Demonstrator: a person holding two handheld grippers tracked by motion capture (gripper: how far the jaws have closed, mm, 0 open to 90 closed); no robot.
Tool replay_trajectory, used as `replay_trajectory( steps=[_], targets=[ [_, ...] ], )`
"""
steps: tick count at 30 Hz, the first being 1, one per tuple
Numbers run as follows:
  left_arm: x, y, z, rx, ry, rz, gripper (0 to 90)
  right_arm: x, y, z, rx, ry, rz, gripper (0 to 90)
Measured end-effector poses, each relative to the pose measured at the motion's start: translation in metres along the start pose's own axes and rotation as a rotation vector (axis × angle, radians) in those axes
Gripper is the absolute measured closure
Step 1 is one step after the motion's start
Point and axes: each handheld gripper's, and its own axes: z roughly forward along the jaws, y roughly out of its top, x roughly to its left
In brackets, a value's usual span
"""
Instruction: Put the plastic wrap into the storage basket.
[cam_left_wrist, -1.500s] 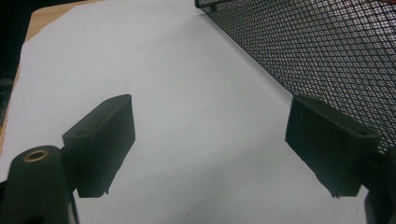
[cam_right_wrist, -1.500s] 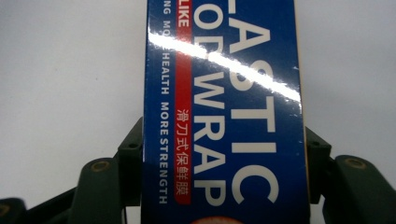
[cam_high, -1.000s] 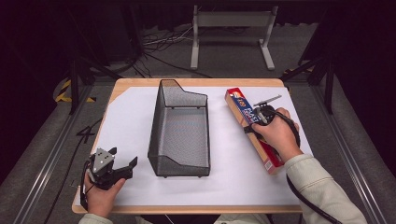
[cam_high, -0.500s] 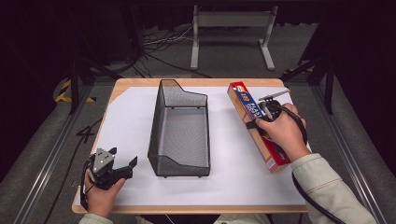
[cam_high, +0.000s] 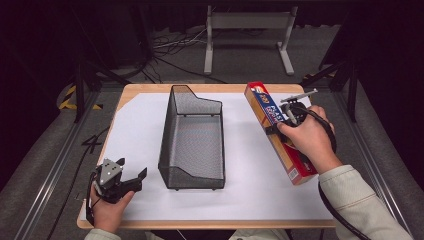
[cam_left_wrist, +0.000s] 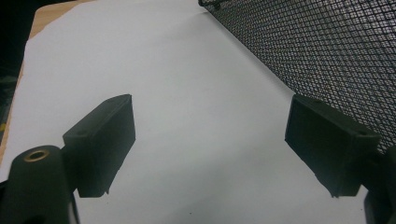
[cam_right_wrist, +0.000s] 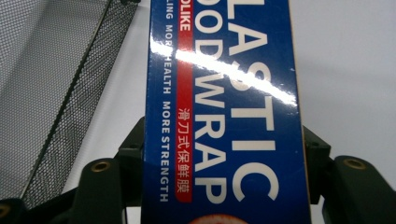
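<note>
A long blue and red plastic wrap box (cam_high: 263, 106) lies slanted on the right side of the white sheet. My right gripper (cam_high: 280, 125) straddles its middle from above, jaws pressed against both long sides. In the right gripper view the box (cam_right_wrist: 224, 93) sits between my jaws, which are shut on it (cam_right_wrist: 224, 163). A black wire mesh basket (cam_high: 192, 135) stands empty in the middle of the table. My left gripper (cam_high: 132, 167) rests at the front left corner, open with nothing between its fingers (cam_left_wrist: 210, 135), and the basket wall (cam_left_wrist: 327, 51) is just to its right.
A white sheet (cam_high: 135, 120) covers the wooden table (cam_high: 145, 89). The basket (cam_right_wrist: 51, 93) stands close to the left of the box. Beyond the table's far edge are a white metal stand (cam_high: 247, 30) and cables on the grey floor.
My right gripper has shifted slightly right and away with the plastic wrap box. The left gripper has not moved.
</note>
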Motion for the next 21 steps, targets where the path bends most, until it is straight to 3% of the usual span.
replay_trajectory(
  steps=[10,21],
  targets=[
    [0.000,0.000,0.000,0.005,0.002,0.001,16.7,0.019,0.002,-0.009,-0.005,0.028,-0.021,39.5],
    [0.000,0.000,0.000,0.001,0.006,0.002,17.0,0.063,0.010,-0.010,0.005,0.111,-0.086,39.4]
  ],
)
